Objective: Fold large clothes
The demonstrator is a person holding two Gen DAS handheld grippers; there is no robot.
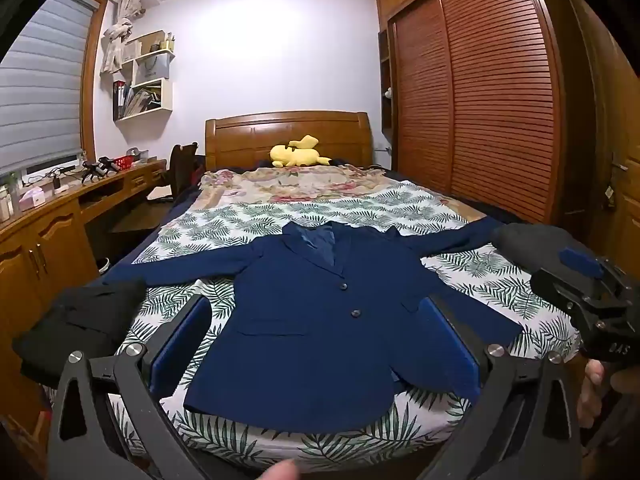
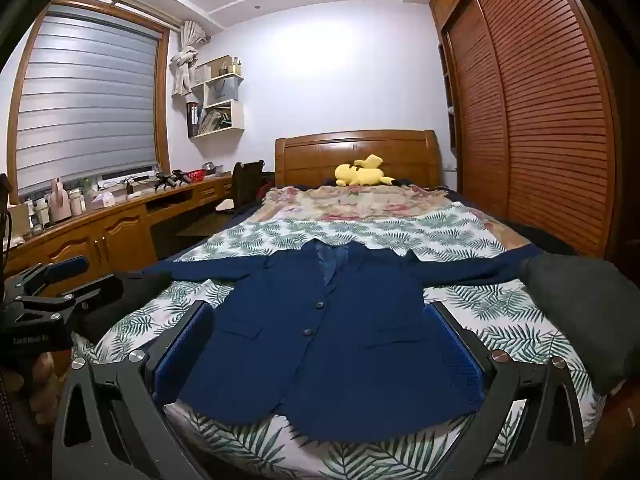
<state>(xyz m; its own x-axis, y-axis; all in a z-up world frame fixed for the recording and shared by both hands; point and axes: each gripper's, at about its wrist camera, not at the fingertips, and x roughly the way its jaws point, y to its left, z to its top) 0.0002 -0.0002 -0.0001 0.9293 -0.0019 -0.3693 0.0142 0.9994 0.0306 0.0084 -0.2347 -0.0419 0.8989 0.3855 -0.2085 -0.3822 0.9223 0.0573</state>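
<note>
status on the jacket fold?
Left tongs and right tongs open, empty, short of the bed. Navy blue two-button suit jacket flat, face up, sleeves spread, unfolded. Black folded garment and dark grey one flank it.

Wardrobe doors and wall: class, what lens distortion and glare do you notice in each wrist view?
Left wrist view: the wardrobe slats bow outward, dark corners vignette, a bright glare patch washes the wall. Right wrist view: the window blind frame curves, similar glare above the headboard.

- The jacket (image 1: pixel 320 320) lies flat on the bed (image 1: pixel 400 208), sleeves spread to both sides.
- A plush toy (image 1: pixel 298 154) sits behind it, before the headboard (image 1: pixel 288 128).
- The wardrobe (image 1: pixel 480 100) stands right, the worktop (image 1: pixel 80 196) left.
</note>
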